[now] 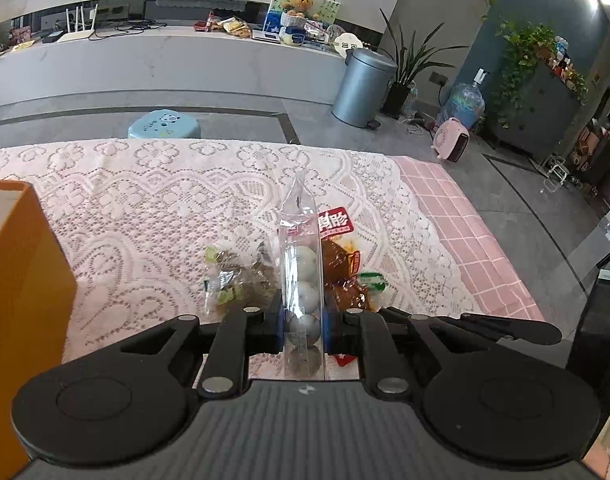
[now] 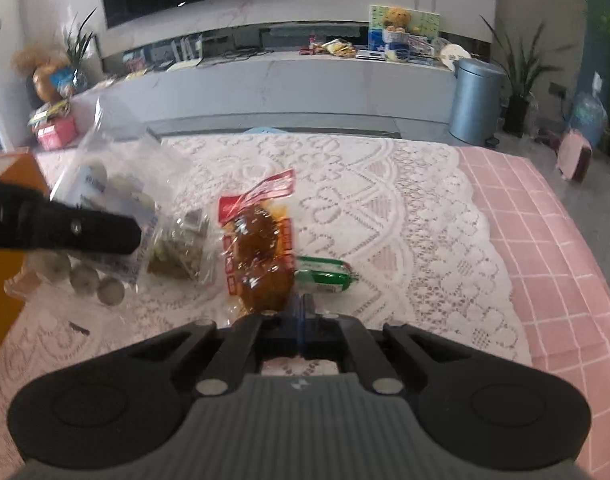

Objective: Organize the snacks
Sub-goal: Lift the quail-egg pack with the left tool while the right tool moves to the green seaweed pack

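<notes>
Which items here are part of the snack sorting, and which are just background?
Job:
egg pack, clamped in left gripper
green-brown snack bag
red sauce packet
green sausage
orange box
right gripper, closed, empty

Background:
bin
blue stool
pink heater

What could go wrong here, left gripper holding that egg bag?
1. The left gripper pinches the egg bag across its thin clear film; it may slip or swing.
2. The orange box sits close on the left; the dangling bag could catch its edge.
3. The right gripper, shut and empty, sits right by the sauce pack and could nudge it.
</notes>
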Available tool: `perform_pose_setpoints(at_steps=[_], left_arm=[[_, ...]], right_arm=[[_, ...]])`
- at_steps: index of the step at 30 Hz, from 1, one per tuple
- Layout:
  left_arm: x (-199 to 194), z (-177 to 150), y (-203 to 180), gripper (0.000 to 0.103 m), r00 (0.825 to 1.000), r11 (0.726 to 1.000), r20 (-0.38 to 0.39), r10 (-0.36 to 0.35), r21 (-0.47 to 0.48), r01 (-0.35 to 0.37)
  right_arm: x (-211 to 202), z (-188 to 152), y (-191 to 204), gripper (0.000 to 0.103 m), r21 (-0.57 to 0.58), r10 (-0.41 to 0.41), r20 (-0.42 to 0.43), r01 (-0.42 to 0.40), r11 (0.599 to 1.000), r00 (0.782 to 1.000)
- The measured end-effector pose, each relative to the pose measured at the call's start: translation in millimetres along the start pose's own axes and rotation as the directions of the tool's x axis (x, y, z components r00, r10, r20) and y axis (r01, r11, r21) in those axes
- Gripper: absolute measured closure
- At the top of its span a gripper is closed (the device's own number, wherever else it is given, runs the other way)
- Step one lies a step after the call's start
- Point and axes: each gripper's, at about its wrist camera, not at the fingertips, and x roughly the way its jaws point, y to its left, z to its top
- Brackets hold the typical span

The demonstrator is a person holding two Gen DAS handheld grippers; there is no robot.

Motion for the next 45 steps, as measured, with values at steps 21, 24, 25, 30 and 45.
perform_pose_setpoints(at_steps=[21,24,25,30,45], left_arm=[[18.7,-3.3,23.7,0.085,1.0,0.999,0.003,0.029,-0.028,-0.029],[20.4,-3.6,28.3,0.085,1.0,0.999,0.006,0.017,-0.05,-0.017],[20.6,-3.6,30.1,0.085,1.0,0.998,0.007,0.015,-0.058,-0.015],[20.3,-2.7,35.5,0.085,1.0,0.997,0.01,0.012,-0.078,-0.011],[3.1,-0.5,35.0,0.085,0.999,0.995,0.035,-0.023,-0.1,0.027]], right_arm=[[11.1,-10.4,6.7,0.036,-0.117,0.032,0.134,-0.016,0.993,0.99],[16.4,-5.4,12.5,0.036,-0.118,0.015,0.155,0.003,0.993,0.988],[18.6,-4.2,14.7,0.036,-0.124,0.011,0.16,0.009,0.992,0.987],[35.6,-3.6,25.1,0.034,-0.168,0.017,0.133,0.006,0.986,0.991],[20.5,0.8,29.0,0.054,-0.154,-0.018,0.131,0.038,0.987,0.991]])
